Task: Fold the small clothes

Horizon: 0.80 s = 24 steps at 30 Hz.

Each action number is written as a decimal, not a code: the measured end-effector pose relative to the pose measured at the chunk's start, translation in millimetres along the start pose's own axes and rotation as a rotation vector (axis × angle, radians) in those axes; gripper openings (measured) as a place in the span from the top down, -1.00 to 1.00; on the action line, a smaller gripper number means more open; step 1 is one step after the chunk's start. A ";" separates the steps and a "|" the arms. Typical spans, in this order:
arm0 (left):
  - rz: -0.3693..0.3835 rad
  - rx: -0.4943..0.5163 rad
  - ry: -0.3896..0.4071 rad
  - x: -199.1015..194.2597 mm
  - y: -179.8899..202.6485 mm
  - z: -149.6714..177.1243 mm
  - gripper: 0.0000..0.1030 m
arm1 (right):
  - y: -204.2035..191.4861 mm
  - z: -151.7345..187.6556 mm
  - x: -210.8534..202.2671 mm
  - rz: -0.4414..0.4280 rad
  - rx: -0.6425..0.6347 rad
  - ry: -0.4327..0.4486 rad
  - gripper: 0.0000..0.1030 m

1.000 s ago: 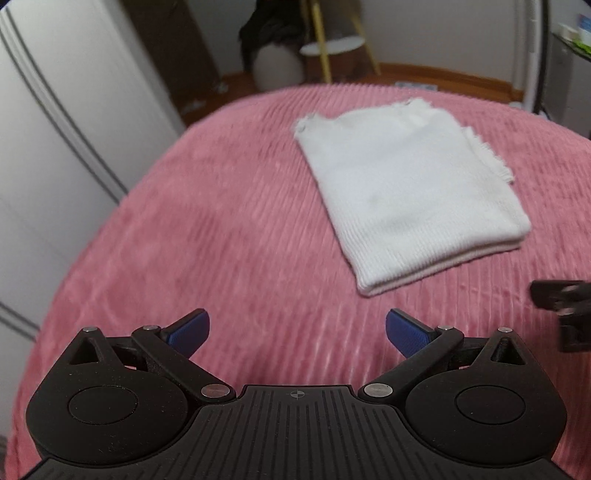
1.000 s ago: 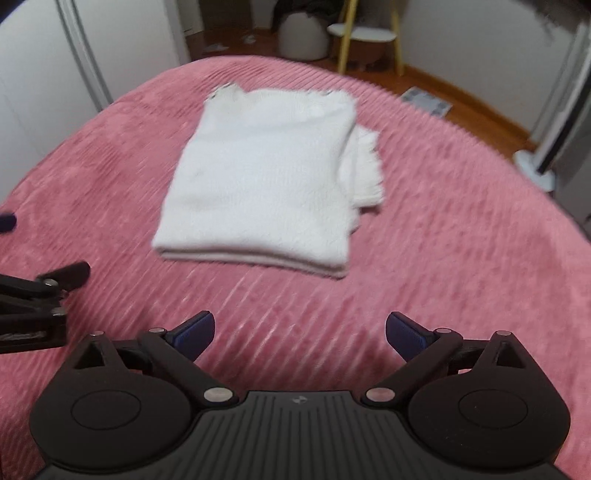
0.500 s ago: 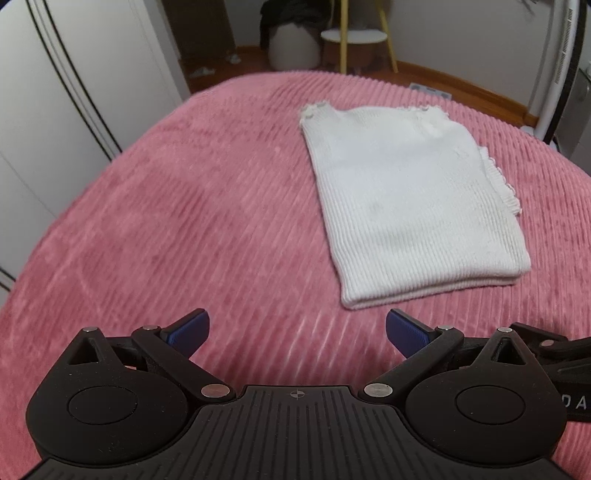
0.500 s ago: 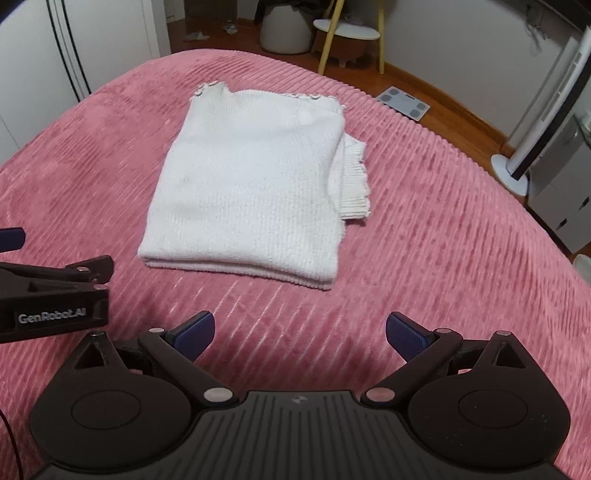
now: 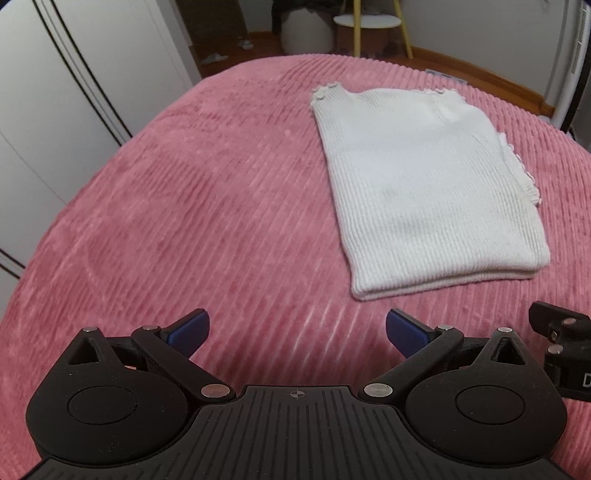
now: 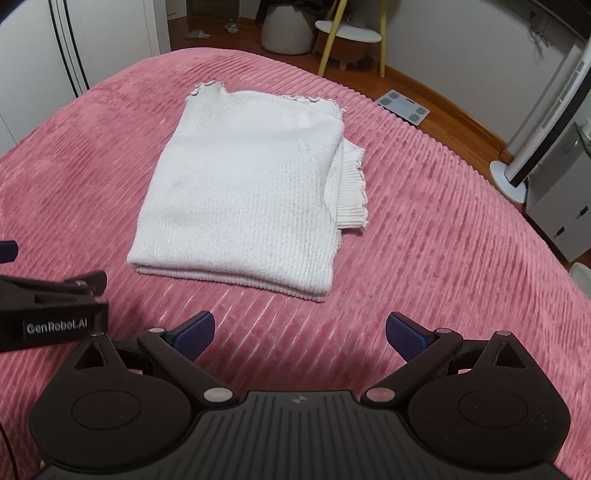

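Observation:
A small white ribbed knit garment [image 5: 424, 188] lies folded into a rectangle on the pink ribbed bedspread [image 5: 207, 206]; in the right wrist view [image 6: 243, 199] a frilled cuff sticks out at its right side. My left gripper [image 5: 295, 330] is open and empty, held above the bedspread short of the garment's near left corner. My right gripper [image 6: 300, 330] is open and empty, short of the garment's near edge. Each gripper's body shows at the edge of the other's view.
White wardrobe doors [image 5: 55, 92] stand left of the bed. Beyond the bed are a white stool with yellow legs [image 6: 349, 35], a round white basket [image 6: 286, 31], a bathroom scale [image 6: 402, 107] on the wood floor and a white tower fan [image 6: 543, 118].
Both grippers have drawn back and risen a little, so the garment sits farther ahead and the views are steadier. The garment has not moved. Both stay open.

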<state>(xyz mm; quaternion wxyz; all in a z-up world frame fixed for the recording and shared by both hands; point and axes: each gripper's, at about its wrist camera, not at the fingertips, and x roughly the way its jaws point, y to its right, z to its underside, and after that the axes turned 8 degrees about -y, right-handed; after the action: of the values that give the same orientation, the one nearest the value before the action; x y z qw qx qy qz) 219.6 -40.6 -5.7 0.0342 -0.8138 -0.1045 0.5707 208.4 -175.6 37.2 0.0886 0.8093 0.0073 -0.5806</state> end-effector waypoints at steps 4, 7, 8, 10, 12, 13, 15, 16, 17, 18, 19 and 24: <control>0.038 -0.021 -0.024 2.3 -0.6 -0.4 -1.00 | 2.1 -0.7 1.1 -0.002 0.004 -0.003 -0.92; 0.036 -0.023 -0.035 2.5 -0.3 -1.8 -1.00 | 2.0 -0.4 0.4 0.008 -0.005 0.002 -0.92; 0.039 -0.026 -0.041 2.6 -0.7 -2.6 -1.00 | 2.1 -0.5 0.0 0.010 -0.006 0.004 -0.92; 0.053 -0.037 -0.042 1.6 -2.7 -3.0 -1.00 | 2.7 -0.7 -0.9 0.009 -0.004 0.006 -0.92; 0.053 -0.038 -0.037 0.2 -3.2 -2.8 -1.00 | 4.0 -0.8 -1.3 0.008 0.000 0.007 -0.92; 0.049 -0.034 -0.035 -0.3 -2.8 -2.8 -1.00 | 4.4 -0.6 -1.8 0.008 0.003 0.009 -0.92; 0.040 -0.025 -0.031 -1.3 -2.1 -2.9 -1.00 | 4.6 -0.8 -2.5 0.008 0.004 0.009 -0.92; 0.036 -0.023 -0.029 -1.7 -1.9 -2.9 -1.00 | 4.4 -1.2 -2.6 0.009 0.004 0.009 -0.92; 0.035 -0.020 -0.028 -2.0 -1.6 -2.9 -1.00 | 4.1 -1.3 -3.1 0.009 0.003 0.010 -0.92; 0.034 -0.017 -0.029 -2.0 -1.4 -3.0 -1.00 | 3.8 -1.3 -3.7 0.009 0.001 0.011 -0.92; 0.032 -0.017 -0.031 -1.9 -1.3 -2.8 -1.00 | 3.6 -1.1 -4.1 0.010 0.001 0.013 -0.92; 0.023 -0.008 -0.030 -1.9 -2.0 -1.5 -1.00 | 3.5 -2.3 -4.8 0.014 0.001 0.015 -0.92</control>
<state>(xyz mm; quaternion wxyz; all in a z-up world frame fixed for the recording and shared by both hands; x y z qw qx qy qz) 220.1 -39.0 -3.1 0.0226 -0.8065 -0.0979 0.5826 209.4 -178.3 43.0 0.0925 0.8136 0.0019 -0.5740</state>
